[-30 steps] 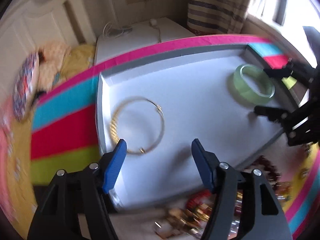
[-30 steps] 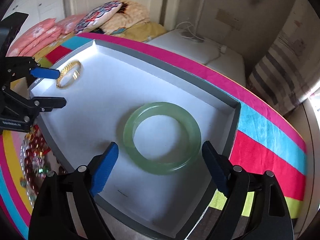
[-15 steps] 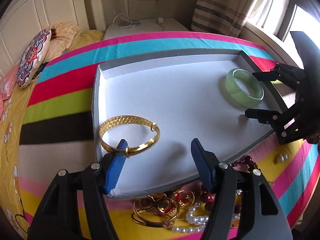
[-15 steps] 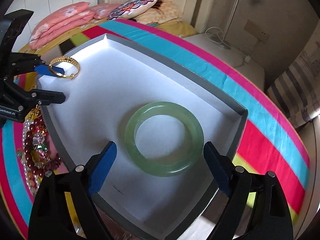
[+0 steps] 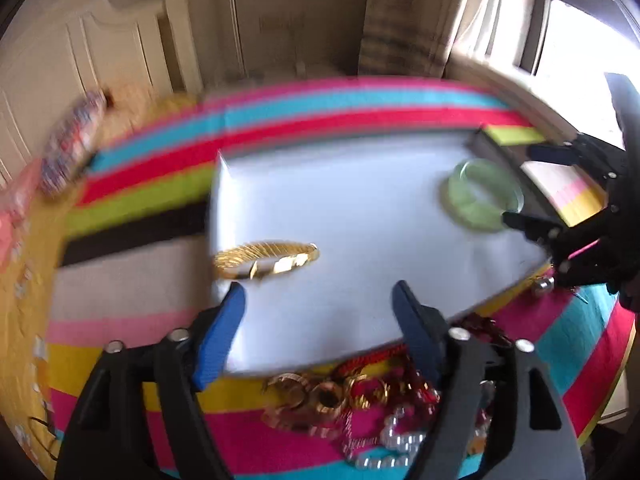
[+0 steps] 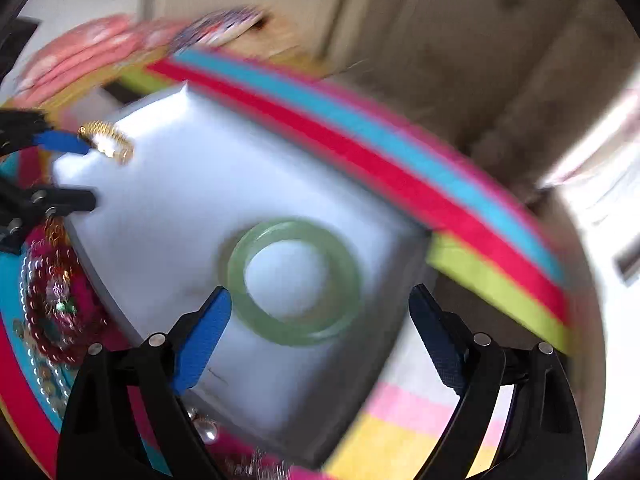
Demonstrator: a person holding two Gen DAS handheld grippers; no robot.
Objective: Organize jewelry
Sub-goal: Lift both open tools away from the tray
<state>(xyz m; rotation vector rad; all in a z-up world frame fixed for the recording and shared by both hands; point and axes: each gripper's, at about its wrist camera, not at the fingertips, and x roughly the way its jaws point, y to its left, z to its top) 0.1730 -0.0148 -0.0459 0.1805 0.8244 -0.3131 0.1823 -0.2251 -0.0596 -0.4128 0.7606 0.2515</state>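
Observation:
A white tray [image 5: 360, 200] with grey walls lies on a striped cloth. A gold bangle [image 5: 266, 259] lies in its near left corner, just ahead of my open, empty left gripper [image 5: 318, 304]. A green jade bangle [image 6: 294, 280] lies flat in the tray's right part, just ahead of my open, empty right gripper [image 6: 320, 320]. The jade bangle also shows in the left wrist view [image 5: 482, 200], the gold bangle in the right wrist view [image 6: 106, 140]. A heap of loose jewelry [image 5: 360, 396] with gold rings, red beads and pearls lies on the cloth by the tray's near edge.
The striped cloth [image 5: 140, 208] covers a bed. Pillows [image 6: 92, 52] lie at its far end by a white headboard [image 5: 100, 60]. A window [image 5: 580, 28] with a curtain is at the right. Red beads and pearls [image 6: 52, 280] lie left of the tray.
Both grippers have drawn back and tilted up from the tray, so both views are blurred. The bangles lie where they were. Both grippers stay open.

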